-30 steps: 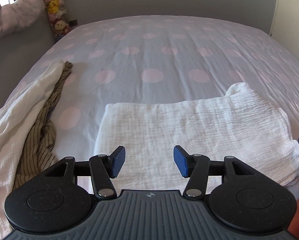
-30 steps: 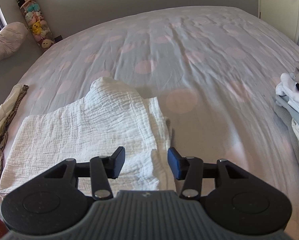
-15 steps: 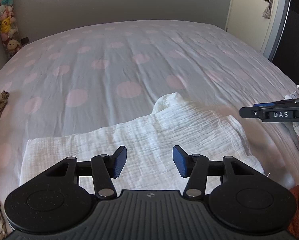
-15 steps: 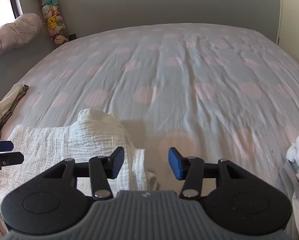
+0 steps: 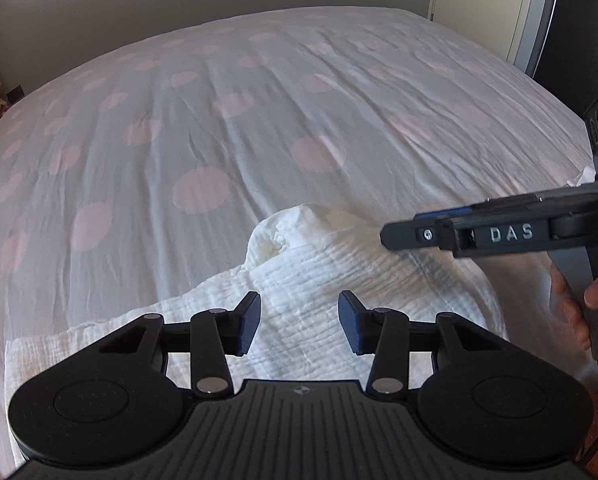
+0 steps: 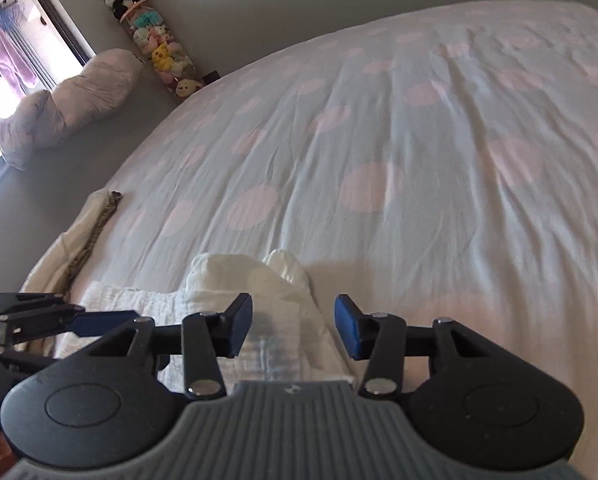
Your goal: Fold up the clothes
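A white crinkled cloth [image 5: 319, 276] lies folded on the spotted bed cover [image 5: 219, 140], with a bunched corner sticking up at its far edge. My left gripper [image 5: 299, 320] hovers over its near part; its jaws are closing, still apart, with only cloth below them. My right gripper [image 6: 293, 320] hangs over the cloth's [image 6: 227, 276] right end, jaws apart and closing slightly, gripping nothing. In the left wrist view the right gripper [image 5: 403, 232] reaches in from the right above the cloth, held by a hand [image 5: 579, 300]. The left gripper [image 6: 99, 320] shows at the right wrist view's left edge.
Cream and striped clothes [image 6: 87, 224] lie piled at the bed's left edge. A pillow [image 6: 67, 96] and a tall tube of plush toys [image 6: 159, 52] stand by the wall. A door [image 5: 479, 0] is beyond the bed's far right corner.
My left gripper has moved right along the cloth and its jaws have narrowed. The right gripper has swung left toward the bunched corner and now shows large in the left wrist view.
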